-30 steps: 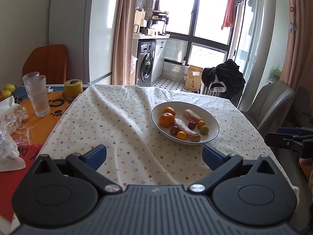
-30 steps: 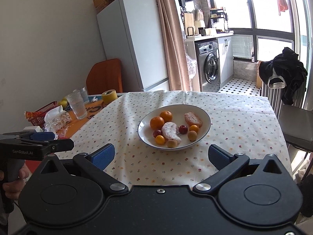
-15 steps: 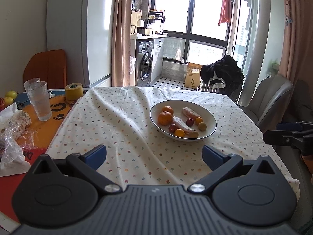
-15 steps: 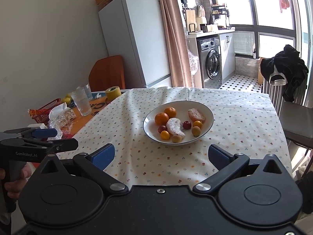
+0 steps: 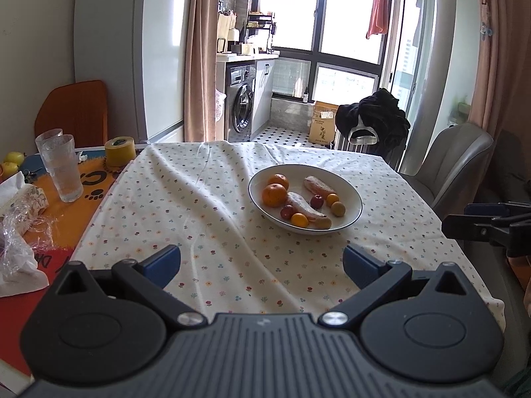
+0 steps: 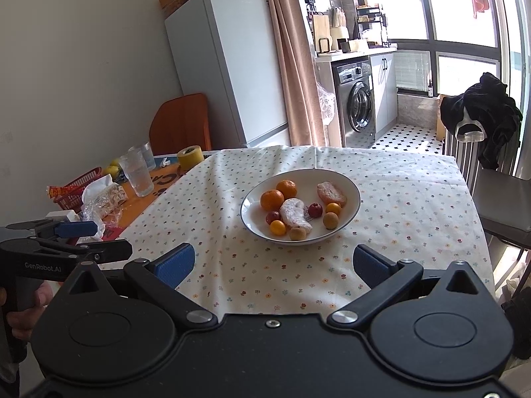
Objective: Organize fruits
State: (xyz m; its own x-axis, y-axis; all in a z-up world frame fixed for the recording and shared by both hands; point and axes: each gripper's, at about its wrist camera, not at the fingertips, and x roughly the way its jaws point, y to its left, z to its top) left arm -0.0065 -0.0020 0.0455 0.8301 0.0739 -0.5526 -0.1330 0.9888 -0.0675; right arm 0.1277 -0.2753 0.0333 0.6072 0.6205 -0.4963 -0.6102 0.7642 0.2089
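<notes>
A table [image 5: 205, 205] draped in a flower-dotted cloth [image 6: 398, 205] fills my view from both wrist cameras, with a white refrigerator [image 6: 229, 66] and a washing machine [image 6: 356, 102] beyond its far edge and a grey chair [image 5: 454, 162] at its right side. On the cloth, toward the far right of centre, sits a white bowl [image 5: 351, 195] holding the fruit: two oranges [image 5: 274, 194] on its left side, two pale wrapped pieces [image 6: 293, 215] in the middle and far right, two small red fruits [image 6: 314, 210] and several small yellow-orange ones [image 6: 277, 227] along the near side. I hold my left claw [image 5: 262, 262] wide, empty, above the near edge of the table, well short of the bowl. My right claw [image 6: 273, 262] is likewise spread wide and grips nothing, also at the near edge. On the bare orange mat at the table's left stand two stacked glasses [image 5: 61, 165], a yellow roll of tape [image 5: 120, 152] and crumpled plastic wrapping [image 6: 103, 199].
</notes>
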